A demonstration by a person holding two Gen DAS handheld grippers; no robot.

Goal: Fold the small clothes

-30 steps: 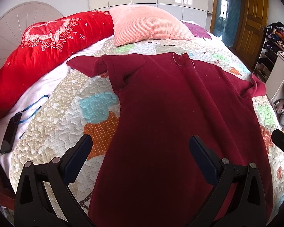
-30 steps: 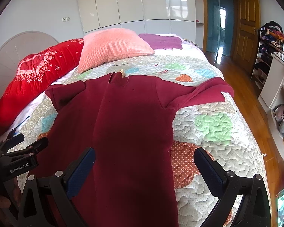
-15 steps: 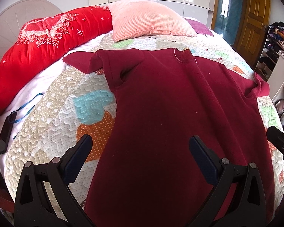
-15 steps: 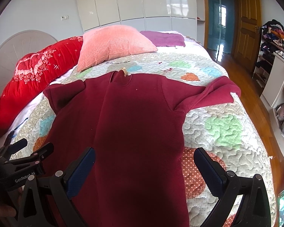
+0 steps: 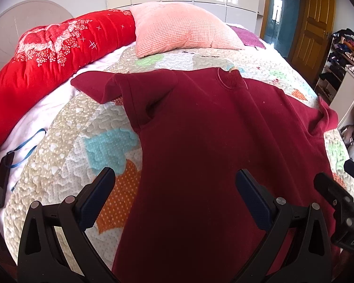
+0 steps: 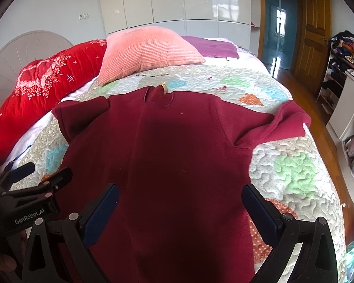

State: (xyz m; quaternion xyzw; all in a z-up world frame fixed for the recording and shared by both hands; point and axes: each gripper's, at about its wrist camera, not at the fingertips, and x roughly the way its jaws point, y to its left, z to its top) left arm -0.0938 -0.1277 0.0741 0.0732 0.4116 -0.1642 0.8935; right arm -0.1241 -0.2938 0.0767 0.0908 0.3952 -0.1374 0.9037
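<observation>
My left gripper (image 5: 174,193) and right gripper (image 6: 180,208) hang agape, apparently untouching, over the dark red fleece short-sleeved garment (image 5: 214,146), collar at twelve o'clock.

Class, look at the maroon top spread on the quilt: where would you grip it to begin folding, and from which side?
Probably the sleeve ends. The maroon top lies flat, collar away, both sleeves spread sideways. The right claw could take the right sleeve from its outer edge; the left claw the left sleeve likewise. Both are open.
</observation>
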